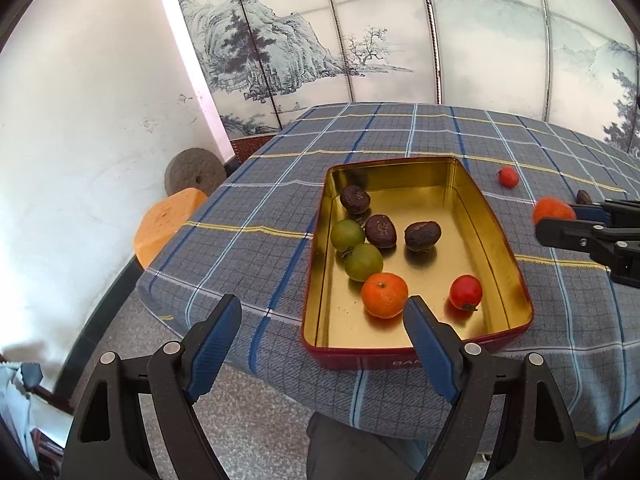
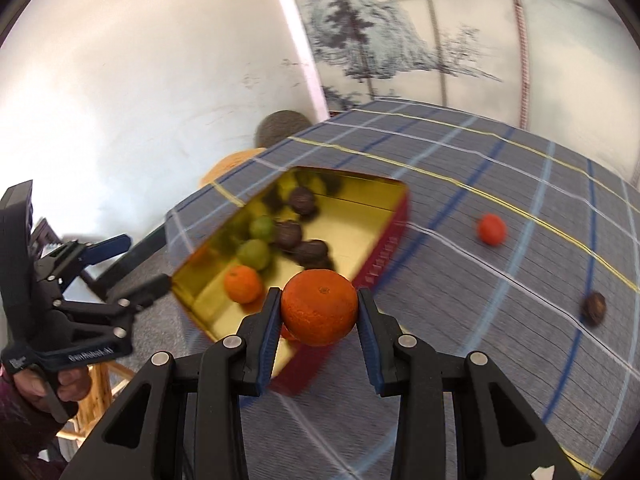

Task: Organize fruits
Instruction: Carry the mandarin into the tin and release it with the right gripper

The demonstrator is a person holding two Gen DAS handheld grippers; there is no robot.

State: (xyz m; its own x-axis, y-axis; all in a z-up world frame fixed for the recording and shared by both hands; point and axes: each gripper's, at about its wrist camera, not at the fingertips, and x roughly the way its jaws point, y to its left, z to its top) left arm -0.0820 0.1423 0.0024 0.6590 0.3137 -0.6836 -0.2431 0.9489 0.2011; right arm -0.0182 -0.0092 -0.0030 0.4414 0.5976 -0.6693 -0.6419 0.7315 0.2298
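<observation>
Right tool (image 2: 319, 312) clamps our orange (image 2: 319, 307) just beside the tin (image 2: 384, 248), which lies ahead-left; left tool (image 1: 322, 322), fingers apart, hovers at the tin's near edge over the desk (image 2: 500, 280).

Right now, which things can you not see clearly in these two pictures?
- Left wrist view: dark fruit on the tablecloth, half hidden behind the right gripper.
- Right wrist view: red fruit in the tin, nearly all hidden by the held orange.
- Right wrist view: tin contents smeared by motion blur.
</observation>
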